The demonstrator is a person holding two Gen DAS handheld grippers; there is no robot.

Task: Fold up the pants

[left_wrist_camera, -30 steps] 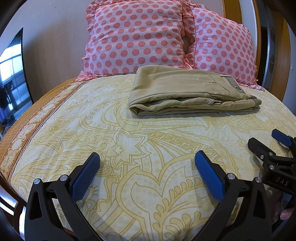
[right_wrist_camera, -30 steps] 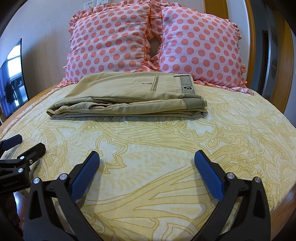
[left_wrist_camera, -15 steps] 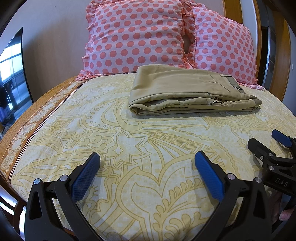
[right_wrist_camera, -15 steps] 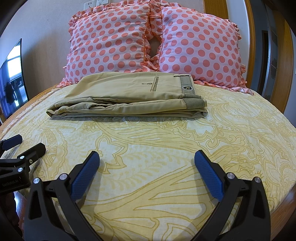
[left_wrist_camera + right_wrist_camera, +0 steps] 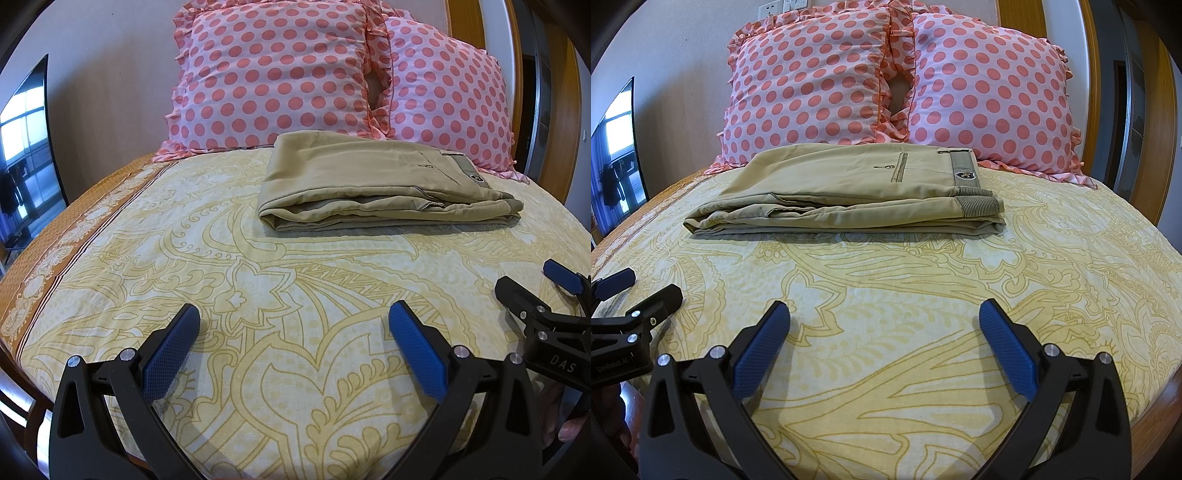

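A bed with a yellow patterned sheet [image 5: 923, 295] fills the room. Two pink pillows with red dots [image 5: 812, 85] lean against a plain beige wall [image 5: 110, 74]. A dark screen [image 5: 26, 147] on the left reflects bright windows. A wooden frame [image 5: 1167, 110] stands on the right.

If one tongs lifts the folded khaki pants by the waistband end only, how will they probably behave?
The khaki pants would probably flop and unfold, since they lie as loose soft layers. They look light, being thin cloth. Pushed across the patterned bedsheet, the layers may bunch up instead of sliding as one.
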